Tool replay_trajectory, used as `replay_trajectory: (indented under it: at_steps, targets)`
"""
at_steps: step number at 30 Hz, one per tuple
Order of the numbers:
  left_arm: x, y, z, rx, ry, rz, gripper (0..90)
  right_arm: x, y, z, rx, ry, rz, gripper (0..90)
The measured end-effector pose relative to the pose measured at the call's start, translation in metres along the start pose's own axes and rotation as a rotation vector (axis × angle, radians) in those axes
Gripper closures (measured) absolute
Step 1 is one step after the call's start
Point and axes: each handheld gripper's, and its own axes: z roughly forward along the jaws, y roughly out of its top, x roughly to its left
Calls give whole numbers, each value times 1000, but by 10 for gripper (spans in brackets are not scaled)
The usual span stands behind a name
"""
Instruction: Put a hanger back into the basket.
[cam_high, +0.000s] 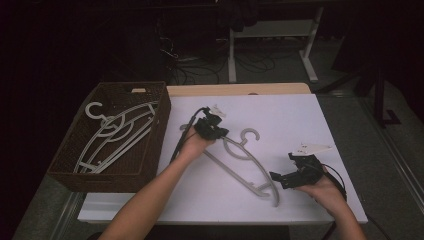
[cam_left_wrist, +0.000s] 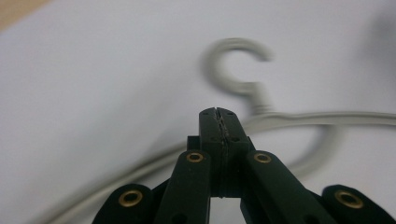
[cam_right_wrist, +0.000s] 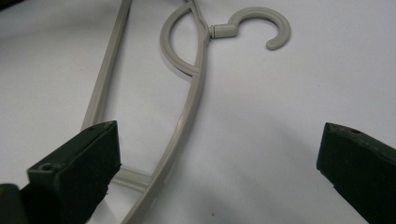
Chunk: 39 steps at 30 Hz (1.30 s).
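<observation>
A grey plastic hanger (cam_high: 245, 165) lies flat on the white table (cam_high: 295, 115), its hook (cam_high: 250, 135) pointing to the far side. My left gripper (cam_high: 220, 132) hovers just left of the hook, over the hanger's neck. In the left gripper view its jaws are pressed together (cam_left_wrist: 218, 114) with nothing seen between them, and the blurred hanger (cam_left_wrist: 238, 60) passes behind them. My right gripper (cam_high: 283, 166) stands open by the hanger's near right end. In the right gripper view the wide-apart jaws (cam_right_wrist: 222, 140) frame the hanger's arm (cam_right_wrist: 187, 121) on the table.
A brown wicker basket (cam_high: 100, 175) stands at the table's left edge with two or more grey hangers (cam_high: 115, 132) lying in it. A strip of wood (cam_high: 240, 89) borders the table's far side. Beyond it are a dark floor, cables and white desk legs (cam_high: 232, 55).
</observation>
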Motion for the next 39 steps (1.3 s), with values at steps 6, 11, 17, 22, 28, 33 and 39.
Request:
replay_trajectory:
  at_steps: [6,11,17,22,28,33,39]
  targets:
    - [52,-7,5,57,129,-75,900,-1,0,0,1,1,4,0]
    - [64,-11,12,107,178,-76,900,-1,0,0,2,3,5,0]
    - [64,-17,15,159,186,-96,900,-2,-1,0,3,3,7,0]
    - [56,-24,8,170,185,-123,900,-2,-1,0,2,3,9,0]
    - [41,-37,-5,180,166,-113,900,-2,-1,0,-1,2,8,0]
    - [20,-53,-19,180,128,-101,900,-1,-1,0,1,0,7,0]
    - [-9,-79,-39,178,65,-77,900,-1,0,-2,-4,-2,9,0]
